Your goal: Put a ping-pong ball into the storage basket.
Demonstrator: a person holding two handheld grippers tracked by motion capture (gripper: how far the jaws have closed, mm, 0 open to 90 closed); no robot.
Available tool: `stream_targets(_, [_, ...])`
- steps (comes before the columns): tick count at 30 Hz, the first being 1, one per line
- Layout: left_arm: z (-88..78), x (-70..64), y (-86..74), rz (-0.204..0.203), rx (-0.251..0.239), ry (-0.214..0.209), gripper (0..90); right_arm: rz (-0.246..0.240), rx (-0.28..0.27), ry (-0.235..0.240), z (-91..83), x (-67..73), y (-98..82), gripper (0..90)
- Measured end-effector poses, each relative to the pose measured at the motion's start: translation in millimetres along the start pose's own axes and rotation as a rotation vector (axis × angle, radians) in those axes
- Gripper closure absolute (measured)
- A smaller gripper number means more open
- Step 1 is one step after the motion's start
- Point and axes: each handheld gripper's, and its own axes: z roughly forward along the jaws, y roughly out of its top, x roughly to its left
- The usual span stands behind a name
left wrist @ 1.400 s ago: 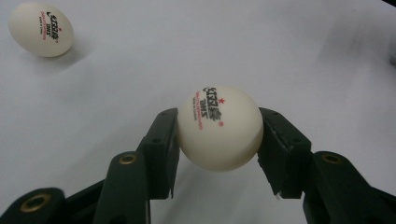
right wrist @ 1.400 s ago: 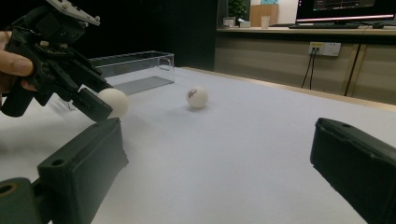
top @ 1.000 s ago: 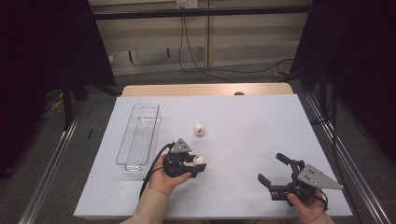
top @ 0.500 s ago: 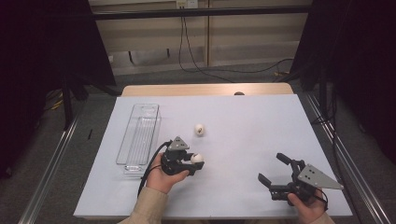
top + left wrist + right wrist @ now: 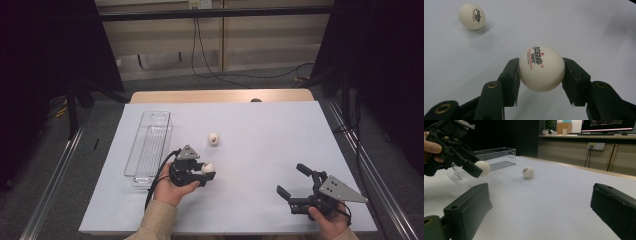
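Observation:
My left gripper (image 5: 206, 171) is shut on a white ping-pong ball (image 5: 208, 168), held just above the white table at front left; its black jaws press both sides of the ball (image 5: 541, 68). The held ball (image 5: 483, 168) also shows at upper left in the right gripper view. A second ping-pong ball (image 5: 214, 138) with red print lies on the table farther back (image 5: 471, 16) (image 5: 528, 172). My right gripper (image 5: 295, 182) rests at front right, open, with nothing between its wide-spread jaws.
A clear plastic tray (image 5: 149, 146) stands lengthwise at the left of the white table sheet (image 5: 270, 135), just left of my left hand; it looks empty (image 5: 496, 157). Dark frames and rails flank the table. Cables hang at the back wall.
My left hand has drifted slightly toward the tray and back with the ball still gripped. The right gripper and the loose ball have not moved.

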Motion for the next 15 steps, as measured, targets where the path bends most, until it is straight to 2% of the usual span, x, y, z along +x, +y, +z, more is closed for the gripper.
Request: stream_targets(15, [-6.4, 5.0, 0.2, -0.013, 0.003, 0.017, 51.0, 0.000, 0.000, -0.002, 0.0, 0.2, 0.0, 1.7])
